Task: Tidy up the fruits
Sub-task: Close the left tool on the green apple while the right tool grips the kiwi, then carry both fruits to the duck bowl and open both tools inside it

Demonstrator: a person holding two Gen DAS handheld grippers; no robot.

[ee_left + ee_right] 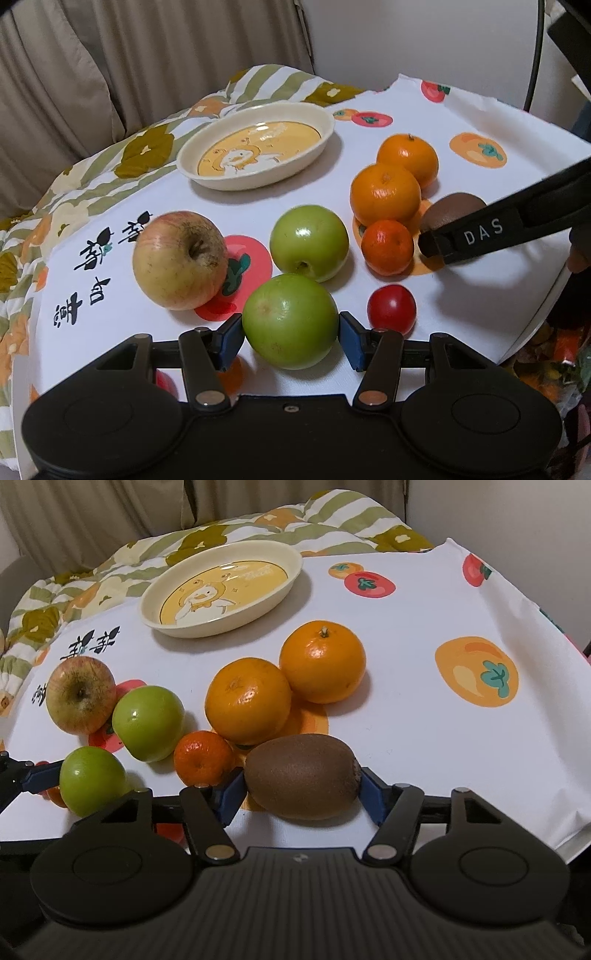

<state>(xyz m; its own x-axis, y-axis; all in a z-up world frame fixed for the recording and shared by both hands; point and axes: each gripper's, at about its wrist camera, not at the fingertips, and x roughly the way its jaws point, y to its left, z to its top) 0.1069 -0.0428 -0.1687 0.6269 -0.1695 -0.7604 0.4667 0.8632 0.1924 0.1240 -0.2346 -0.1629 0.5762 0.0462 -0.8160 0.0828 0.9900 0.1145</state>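
While both grippers sit low over the fruit-print tablecloth [406, 672], we note the left gripper [290, 334] clamped on the near green apple [290, 320] and the right gripper [303, 781] closed across the kiwi [301, 775] lengthwise; both fruits look to be resting on the cloth. The oval duck-print dish [255, 146] sits empty at the far side. We judge the kiwi grip risky: pads bear on its rounded ends, so it could pivot or squirt out on lifting. The small tangerine [203, 762] lies just beside the left pad and could be nudged into the cherry tomato [391, 308] or second green apple [309, 247].
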